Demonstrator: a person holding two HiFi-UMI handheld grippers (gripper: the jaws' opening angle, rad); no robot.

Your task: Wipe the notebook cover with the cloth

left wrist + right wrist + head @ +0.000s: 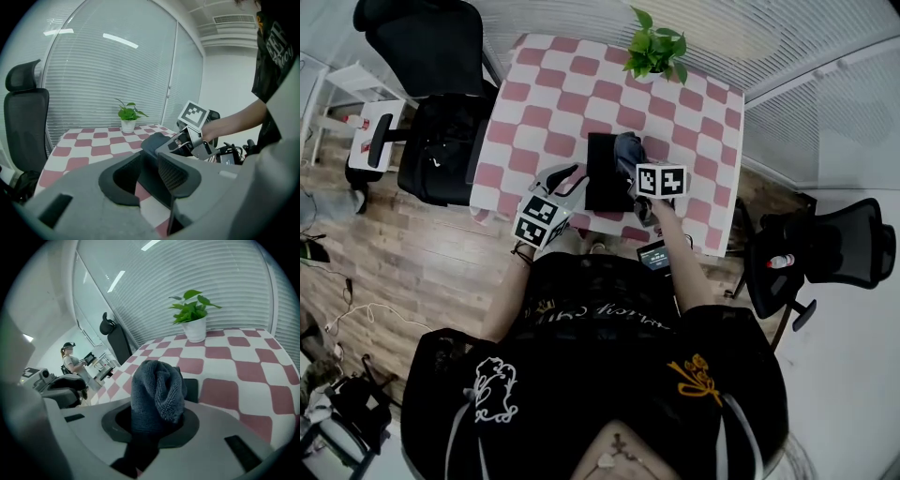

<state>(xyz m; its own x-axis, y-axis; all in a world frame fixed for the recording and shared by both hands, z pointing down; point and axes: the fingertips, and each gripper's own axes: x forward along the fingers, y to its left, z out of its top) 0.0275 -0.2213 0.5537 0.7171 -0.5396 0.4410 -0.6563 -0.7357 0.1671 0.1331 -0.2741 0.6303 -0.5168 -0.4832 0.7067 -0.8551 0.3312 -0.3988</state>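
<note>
A black notebook (606, 173) lies flat on the pink-and-white checked table (553, 103), near its front edge. My right gripper (634, 165) is shut on a bunched grey-blue cloth (627, 148) and holds it over the notebook's right part. In the right gripper view the cloth (157, 392) fills the jaws, with the notebook (191, 390) dark behind it. My left gripper (566, 179) stands open at the notebook's left edge. In the left gripper view the notebook (150, 176) shows through the gap of the left gripper (147, 169), and the cloth (157, 139) and right gripper lie beyond.
A potted plant (656, 49) stands at the table's far edge. A black office chair (441, 103) is at the table's left and another (834, 248) at the right. A small screen device (654, 255) sits below the front edge. A person (70, 359) stands far off.
</note>
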